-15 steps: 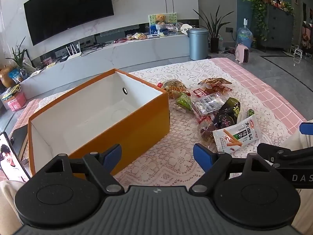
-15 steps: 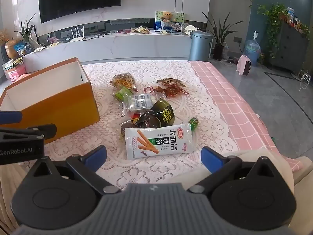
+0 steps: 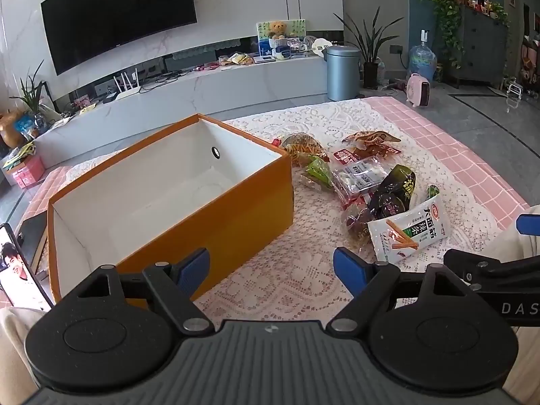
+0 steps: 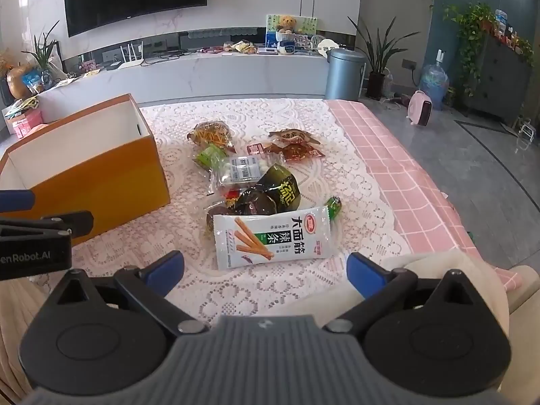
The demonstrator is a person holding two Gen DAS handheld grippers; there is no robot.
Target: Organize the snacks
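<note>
**Inspector:** Status of each tool?

**Assistant:** Left tool [image 3: 271, 268] and right tool [image 4: 265, 275] both spread wide, nothing between the jaws; both hover above the lace-covered desk [image 4: 293, 114].

**Inspector:** Nearest target?

**Assistant:** White snack packet [image 4: 273, 236], flat on the desk, straight ahead of the right tool; long axis runs crosswise to that tool; right hand judged nearer; from the left tool it lies ahead and rightward.

**Inspector:** Count?

**Assistant:** One orange box [image 3: 216, 222], open and empty, left of the pile; about eight snack packets, overlapping, exact number uncertain; none boxed yet.
</note>
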